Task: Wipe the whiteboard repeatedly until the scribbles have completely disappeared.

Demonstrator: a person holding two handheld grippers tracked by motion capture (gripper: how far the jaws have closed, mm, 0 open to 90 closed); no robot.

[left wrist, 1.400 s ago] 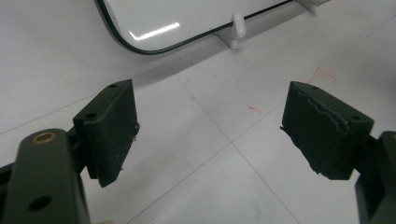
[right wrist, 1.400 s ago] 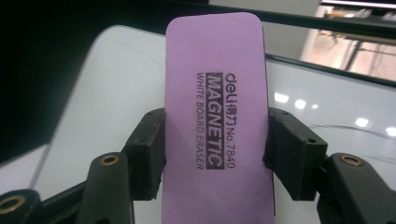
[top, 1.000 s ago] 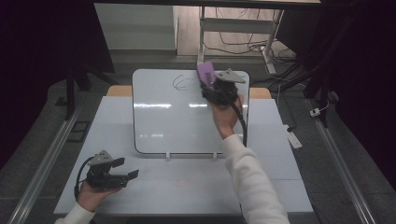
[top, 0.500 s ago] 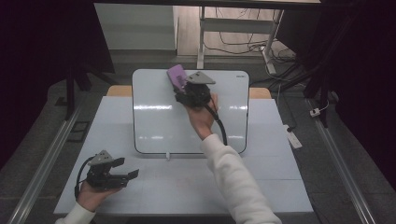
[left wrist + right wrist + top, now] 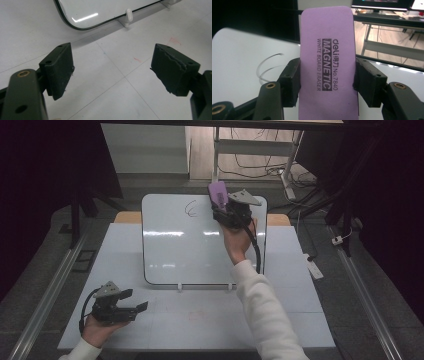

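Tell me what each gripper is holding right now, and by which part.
The right gripper clamps the purple whiteboard eraser across its two long edges, near the lower half. The left gripper is open, holding nothing.

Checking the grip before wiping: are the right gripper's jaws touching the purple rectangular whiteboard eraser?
Touching. In the right gripper view, the right gripper has both black jaws pressed against the long sides of the purple rectangular whiteboard eraser.

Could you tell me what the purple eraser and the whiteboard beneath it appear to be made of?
The purple eraser looks like matte foam or soft plastic: flat, no shine, rounded corners, printed "MAGNETIC WHITE BOARD ERASER". The right gripper clamps its sides. The whiteboard appears to be glossy coated metal or melamine: it mirrors ceiling lights, has a thin dark rim, and carries a pen mark. Which one exactly, I cannot tell.
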